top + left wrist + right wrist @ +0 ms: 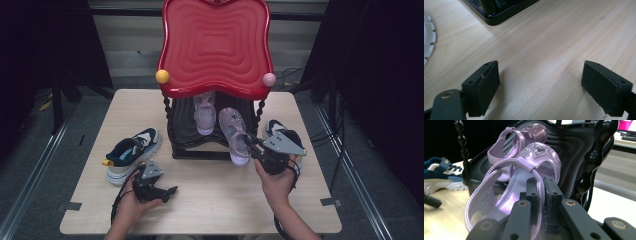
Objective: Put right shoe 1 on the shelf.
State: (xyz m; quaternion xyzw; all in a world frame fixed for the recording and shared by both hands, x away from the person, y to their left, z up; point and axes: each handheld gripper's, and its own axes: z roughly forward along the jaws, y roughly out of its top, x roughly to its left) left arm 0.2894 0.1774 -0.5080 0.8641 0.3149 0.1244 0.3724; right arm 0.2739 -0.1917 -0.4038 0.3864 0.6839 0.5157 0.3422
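Observation:
A purple sandal with a glittery star on its toe hangs half over the front edge of the black lower shelf. My right gripper is shut on its side strap, and the strap is pinched between the pads. A matching purple sandal lies farther back on the shelf. My left gripper rests low over the bare wooden table, open, with nothing between its fingers.
The shelf rack has a wavy red top tray on twisted black posts. One navy sneaker lies left of the rack, another right of it, behind my right hand. The rack's base corner lies ahead of my left gripper.

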